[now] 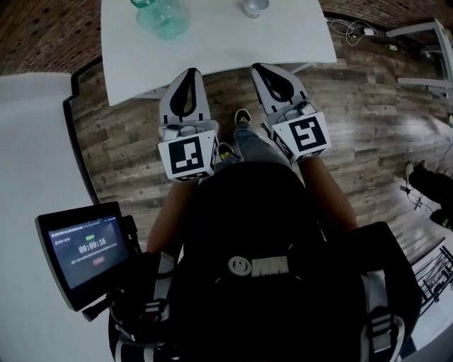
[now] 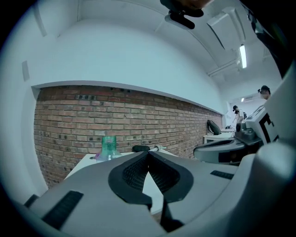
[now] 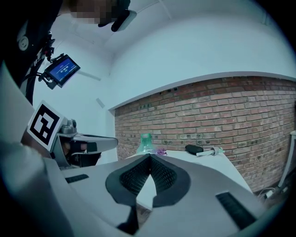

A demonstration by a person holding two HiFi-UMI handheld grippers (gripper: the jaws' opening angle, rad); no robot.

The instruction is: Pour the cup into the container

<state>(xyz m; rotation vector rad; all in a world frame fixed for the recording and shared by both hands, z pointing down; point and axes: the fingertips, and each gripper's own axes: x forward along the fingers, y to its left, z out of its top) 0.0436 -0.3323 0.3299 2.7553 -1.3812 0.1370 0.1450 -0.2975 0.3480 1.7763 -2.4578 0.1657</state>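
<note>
A green see-through container [image 1: 163, 15] stands on the white table [image 1: 212, 49] at the top of the head view. A greyish round thing [image 1: 253, 7], perhaps the cup, is cut off by the top edge. My left gripper [image 1: 187, 73] and right gripper [image 1: 265, 68] are held side by side at the table's near edge, both shut and empty. The left gripper view shows its shut jaws [image 2: 148, 152] with the container [image 2: 108, 148] beyond on the left. In the right gripper view, the container [image 3: 146, 144] rises just above the shut jaws [image 3: 150, 156].
A dark object [image 3: 194, 149] and a pale small item [image 3: 213, 151] lie further back on the table, before a brick wall [image 3: 222, 115]. A white counter [image 1: 28, 177] and a mounted screen [image 1: 85, 251] are at left. Cables [image 1: 354, 30] lie on the wooden floor.
</note>
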